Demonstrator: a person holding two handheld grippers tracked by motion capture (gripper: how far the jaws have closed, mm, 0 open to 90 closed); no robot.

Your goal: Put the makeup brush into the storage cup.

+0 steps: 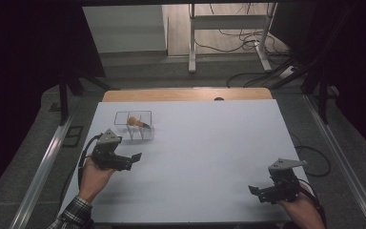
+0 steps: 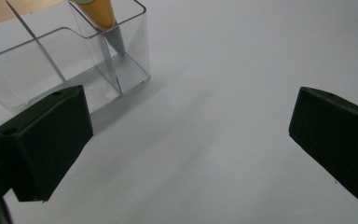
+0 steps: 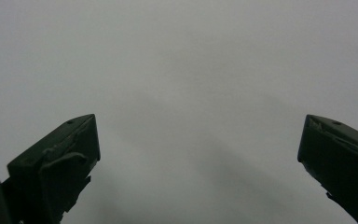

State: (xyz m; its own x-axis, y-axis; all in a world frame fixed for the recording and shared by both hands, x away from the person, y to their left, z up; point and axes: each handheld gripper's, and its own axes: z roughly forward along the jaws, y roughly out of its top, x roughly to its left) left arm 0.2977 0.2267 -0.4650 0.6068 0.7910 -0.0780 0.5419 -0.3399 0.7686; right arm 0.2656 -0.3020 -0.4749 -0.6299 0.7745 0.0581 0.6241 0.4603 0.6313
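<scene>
A clear plastic organiser point(image 1: 133, 125) with compartments stands on the white table point(image 1: 200, 152) at the back left. An orange marker point(image 1: 136, 122) leans inside one compartment, tip down; in the left gripper view the orange marker point(image 2: 100, 16) sits in the organiser's point(image 2: 51, 65) right-hand cell. My left gripper point(image 1: 132, 161) is open just in front of the organiser, jaws wide apart with nothing between them point(image 2: 189, 140). My right gripper point(image 1: 256, 191) is open near the front right of the table, over bare surface point(image 3: 198, 158).
A wooden strip point(image 1: 186, 94) runs along the table's far edge. Beyond it are a metal desk frame point(image 1: 228, 33) and cables on the floor. Aluminium rails point(image 1: 43, 176) flank the table on both sides.
</scene>
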